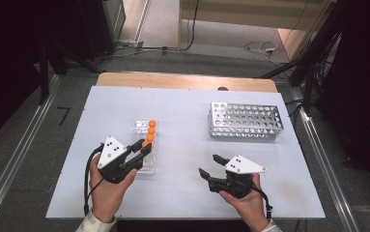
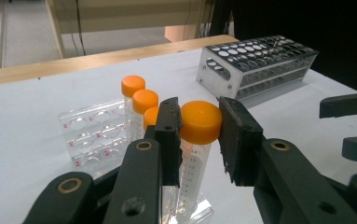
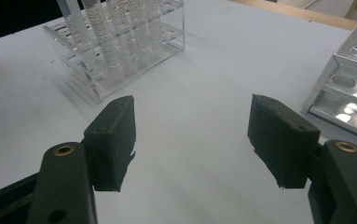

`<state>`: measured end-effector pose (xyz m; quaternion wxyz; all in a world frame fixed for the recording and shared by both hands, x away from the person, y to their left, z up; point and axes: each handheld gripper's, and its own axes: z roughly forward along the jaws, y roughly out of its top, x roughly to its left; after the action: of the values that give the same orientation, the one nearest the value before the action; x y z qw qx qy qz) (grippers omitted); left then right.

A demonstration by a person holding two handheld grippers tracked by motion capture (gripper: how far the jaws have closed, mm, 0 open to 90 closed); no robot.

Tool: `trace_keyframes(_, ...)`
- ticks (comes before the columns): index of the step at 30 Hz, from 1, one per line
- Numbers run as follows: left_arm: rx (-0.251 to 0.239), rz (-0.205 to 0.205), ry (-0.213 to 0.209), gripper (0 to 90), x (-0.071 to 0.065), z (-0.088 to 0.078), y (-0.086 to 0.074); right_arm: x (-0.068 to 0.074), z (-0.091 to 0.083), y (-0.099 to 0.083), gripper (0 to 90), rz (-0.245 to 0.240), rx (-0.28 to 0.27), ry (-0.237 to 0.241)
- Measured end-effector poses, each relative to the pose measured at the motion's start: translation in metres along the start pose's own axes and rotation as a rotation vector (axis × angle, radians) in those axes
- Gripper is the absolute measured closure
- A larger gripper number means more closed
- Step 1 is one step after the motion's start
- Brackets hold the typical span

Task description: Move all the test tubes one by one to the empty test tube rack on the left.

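in the right gripper view the tubes (image 3: 106,32) in the clear rack (image 3: 134,51) are cut off at the top edge, caps unseen, and the metal rack (image 3: 348,88) runs off the right edge. in the left gripper view the left tongs (image 2: 199,135) hide the third tube (image 2: 150,117) behind one jaw.

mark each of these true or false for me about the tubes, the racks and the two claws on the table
1. The left claw is shut on the orange cap of a tube. True.
2. The right claw holds a tube. False: its jaws stand open over bare table.
3. The metal rack is full of tubes. False: its holes look empty.
4. The gripped tube stands in the clear rack. True.
5. The tube caps are blue. False: they are orange.
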<state>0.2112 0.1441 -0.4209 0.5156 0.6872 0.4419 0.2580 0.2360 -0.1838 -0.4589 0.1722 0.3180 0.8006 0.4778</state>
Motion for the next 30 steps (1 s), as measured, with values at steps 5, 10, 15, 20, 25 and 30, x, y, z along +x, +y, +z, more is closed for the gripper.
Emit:
trace_keyframes(5, 0.024, 0.002, 0.017, 70.4, -0.0008, 0.0019, -0.0040, 0.0001, 0.0002, -0.0001, 31.0, 0.000, 0.000, 0.001)
trace_keyframes(10, 0.038, 0.015, 0.021, 70.3, -0.0026, 0.0037, -0.0069, 0.0003, 0.0005, -0.0002, 31.0, -0.001, 0.000, 0.001)
trace_keyframes(15, 0.040, 0.017, 0.022, 70.2, -0.0023, 0.0034, -0.0080, 0.0007, 0.0005, -0.0002, 31.0, 0.000, 0.002, 0.001)
trace_keyframes(20, 0.037, 0.018, 0.027, 69.2, -0.0028, 0.0027, -0.0086, 0.0012, 0.0012, -0.0006, 31.0, -0.001, 0.005, 0.000)
trace_keyframes(25, 0.023, 0.013, 0.022, 63.0, -0.0037, 0.0007, -0.0079, 0.0009, 0.0011, -0.0006, 31.0, -0.001, 0.005, 0.000)
trace_keyframes(30, 0.010, 0.002, 0.006, 60.4, -0.0050, -0.0013, -0.0066, 0.0012, 0.0014, -0.0006, 31.0, -0.001, 0.005, 0.000)
